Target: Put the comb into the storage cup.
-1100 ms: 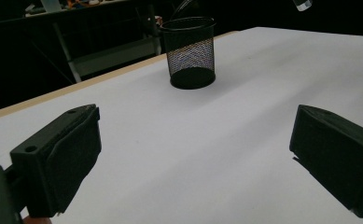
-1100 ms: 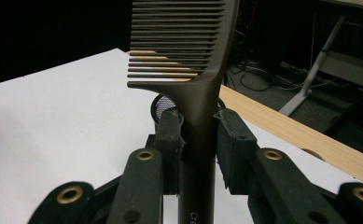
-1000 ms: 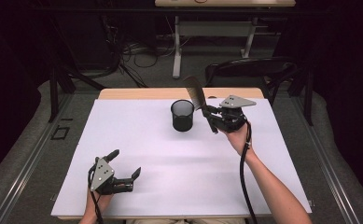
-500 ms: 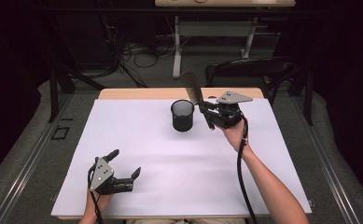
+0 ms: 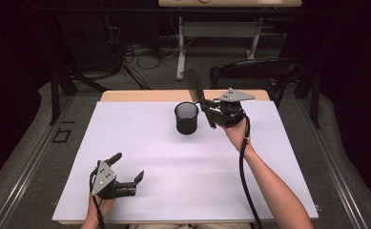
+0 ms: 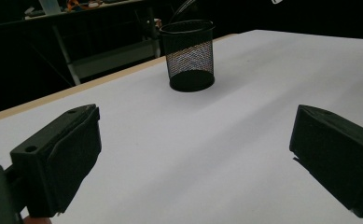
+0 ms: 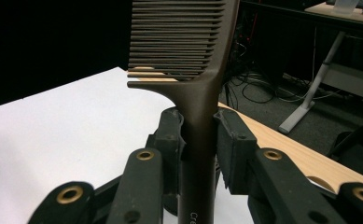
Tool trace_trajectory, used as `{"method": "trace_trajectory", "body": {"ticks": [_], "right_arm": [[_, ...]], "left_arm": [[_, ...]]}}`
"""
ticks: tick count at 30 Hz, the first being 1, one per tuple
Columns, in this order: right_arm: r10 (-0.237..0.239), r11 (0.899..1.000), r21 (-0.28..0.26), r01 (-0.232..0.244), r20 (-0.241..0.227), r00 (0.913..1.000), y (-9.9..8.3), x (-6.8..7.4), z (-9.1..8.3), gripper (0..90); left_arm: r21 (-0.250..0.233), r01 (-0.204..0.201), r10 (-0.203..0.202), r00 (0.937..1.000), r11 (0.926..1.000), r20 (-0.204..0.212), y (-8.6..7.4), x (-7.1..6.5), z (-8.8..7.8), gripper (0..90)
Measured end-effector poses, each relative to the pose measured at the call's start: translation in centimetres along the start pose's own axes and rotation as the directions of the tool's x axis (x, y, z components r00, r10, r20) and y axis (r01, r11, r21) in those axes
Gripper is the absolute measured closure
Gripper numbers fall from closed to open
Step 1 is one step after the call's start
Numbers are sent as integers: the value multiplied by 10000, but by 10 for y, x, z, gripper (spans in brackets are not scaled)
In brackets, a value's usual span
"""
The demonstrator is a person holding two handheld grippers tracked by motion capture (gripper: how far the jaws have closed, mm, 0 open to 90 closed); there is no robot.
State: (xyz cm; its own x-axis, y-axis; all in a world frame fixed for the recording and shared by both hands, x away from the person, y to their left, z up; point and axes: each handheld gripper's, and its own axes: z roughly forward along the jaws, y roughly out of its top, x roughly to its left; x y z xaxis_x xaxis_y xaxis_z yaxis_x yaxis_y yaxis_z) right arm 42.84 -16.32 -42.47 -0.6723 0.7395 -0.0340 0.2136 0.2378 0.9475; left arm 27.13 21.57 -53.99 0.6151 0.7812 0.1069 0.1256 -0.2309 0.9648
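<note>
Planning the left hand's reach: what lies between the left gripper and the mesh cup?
Nothing: the left gripper view shows bare white table from the open left gripper up to the mesh cup.

the table (image 5: 126,143) has a white top with a light wooden edge at the far side. around it the floor (image 5: 30,157) is grey. the room behind is very dark. a black chair (image 5: 254,71) stands just behind the table. farther back there is a desk with white legs (image 5: 180,52), and many cables (image 5: 142,52) lie on the floor under it.
</note>
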Motion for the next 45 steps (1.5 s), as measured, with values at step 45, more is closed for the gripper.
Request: {"method": "trace_trajectory", "body": {"ticks": [45], "right_arm": [[383, 9979, -517, -391, -155, 9991, 23, -3, 22, 727]], "left_arm": [[44, -8, 8, 10000, 10000, 16, 0, 0, 2, 22]]}}
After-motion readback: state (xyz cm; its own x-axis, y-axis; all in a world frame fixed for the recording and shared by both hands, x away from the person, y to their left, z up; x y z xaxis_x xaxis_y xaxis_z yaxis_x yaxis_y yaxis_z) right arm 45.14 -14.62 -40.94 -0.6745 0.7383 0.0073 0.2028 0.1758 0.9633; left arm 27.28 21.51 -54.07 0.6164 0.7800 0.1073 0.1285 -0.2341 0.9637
